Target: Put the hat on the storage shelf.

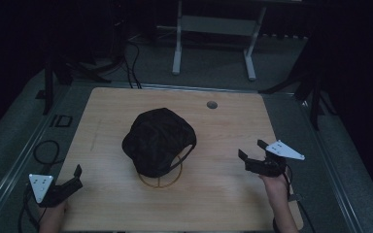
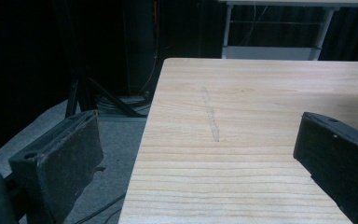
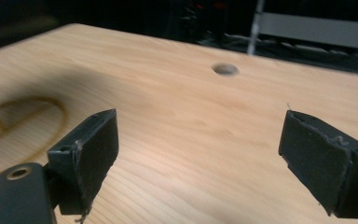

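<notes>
— At mid-table, what is seen?

— A black cap (image 1: pixel 159 141) is shown lying on the wooden table (image 1: pixel 223 194), slightly left of centre. Its near edge is laid over a thin ring (image 1: pixel 161 182), whose front arc and crossed spokes are left exposed. From the right gripper view, part of that ring (image 3: pixel 9 126) is caught at the left edge.

— And around the cap?

— A round hole (image 1: pixel 212 105) in the tabletop is seen beyond it, toward the far right; the same hole (image 3: pixel 225 69) is picked up ahead in the right gripper view. A faint streak (image 2: pixel 210 116) on the wood is recorded in the left gripper view.

— How are the grippers held?

— The left gripper (image 1: pixel 73 177) is held at the near left corner, well apart from the cap. Its jaws are spread wide and nothing is gripped; one jaw is seen off the table's edge, over the floor (image 2: pixel 116 140). The right gripper (image 1: pixel 252 149) is held over the right side of the table, near the cap but apart from it. Its jaws are likewise parted wide, and nothing is held between them.

— Beyond the table?

— A white frame (image 1: pixel 213 29) and cables (image 1: pixel 133 68) are seen on the dark floor.
</notes>
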`<move>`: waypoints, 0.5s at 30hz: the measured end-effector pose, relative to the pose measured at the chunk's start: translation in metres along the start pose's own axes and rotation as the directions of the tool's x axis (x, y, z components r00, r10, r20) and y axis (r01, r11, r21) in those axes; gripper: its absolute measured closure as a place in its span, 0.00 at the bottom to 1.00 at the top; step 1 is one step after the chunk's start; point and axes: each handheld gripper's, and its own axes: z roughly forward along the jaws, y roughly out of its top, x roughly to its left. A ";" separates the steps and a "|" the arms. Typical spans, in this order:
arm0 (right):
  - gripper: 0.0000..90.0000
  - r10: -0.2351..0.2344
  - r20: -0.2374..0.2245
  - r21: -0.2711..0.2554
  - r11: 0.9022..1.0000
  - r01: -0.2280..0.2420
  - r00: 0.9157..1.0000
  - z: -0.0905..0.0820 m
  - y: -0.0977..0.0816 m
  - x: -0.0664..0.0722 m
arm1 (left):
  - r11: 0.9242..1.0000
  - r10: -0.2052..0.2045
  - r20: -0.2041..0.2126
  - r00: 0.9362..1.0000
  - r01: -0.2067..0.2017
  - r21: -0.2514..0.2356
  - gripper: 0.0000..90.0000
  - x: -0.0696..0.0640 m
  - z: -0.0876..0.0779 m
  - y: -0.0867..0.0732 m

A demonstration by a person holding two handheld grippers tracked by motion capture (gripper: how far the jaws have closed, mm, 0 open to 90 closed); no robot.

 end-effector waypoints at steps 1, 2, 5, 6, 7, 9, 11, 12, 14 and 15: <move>0.13 0.007 0.012 0.007 1.000 -0.007 1.000 -0.001 -0.005 -0.004 | 1.000 0.000 0.001 1.000 0.000 0.000 0.02 0.000 0.000 0.000; 0.13 0.012 0.023 0.012 1.000 -0.012 1.000 -0.002 -0.011 -0.008 | 1.000 -0.001 0.001 1.000 0.001 0.000 0.02 0.000 0.000 0.000; 0.13 0.030 0.063 0.044 0.998 -0.033 0.998 -0.003 -0.027 -0.018 | 1.000 -0.003 -0.001 1.000 0.003 0.001 0.02 0.000 0.000 0.000; 0.13 0.036 0.077 0.052 0.998 -0.040 0.996 -0.003 -0.031 -0.021 | 1.000 -0.002 -0.001 1.000 0.002 0.001 0.02 0.000 0.000 0.000; 0.13 0.036 0.091 0.062 0.997 -0.042 0.995 -0.004 -0.035 -0.024 | 1.000 -0.001 -0.001 1.000 0.001 0.002 0.02 0.000 0.000 0.000; 0.13 0.038 0.111 0.078 0.996 -0.047 0.993 -0.006 -0.042 -0.029 | 1.000 -0.001 -0.002 1.000 0.001 0.001 0.02 0.000 0.000 0.000; 0.13 0.042 0.130 0.084 0.995 -0.053 0.991 -0.008 -0.048 -0.034 | 1.000 -0.001 -0.002 1.000 0.001 0.002 0.02 0.000 0.000 0.000; 0.13 0.051 0.138 0.083 0.995 -0.063 0.989 -0.010 -0.051 -0.037 | 1.000 -0.002 -0.002 1.000 0.002 0.002 0.02 0.000 0.000 0.000; 0.14 0.057 0.153 0.085 0.994 -0.071 0.987 -0.012 -0.053 -0.039 | 1.000 -0.001 -0.002 1.000 0.001 0.001 0.02 0.000 0.000 0.000; 0.14 0.060 0.165 0.093 0.993 -0.076 0.984 -0.013 -0.055 -0.041 | 1.000 -0.003 -0.001 1.000 0.003 0.001 0.02 0.000 0.000 0.000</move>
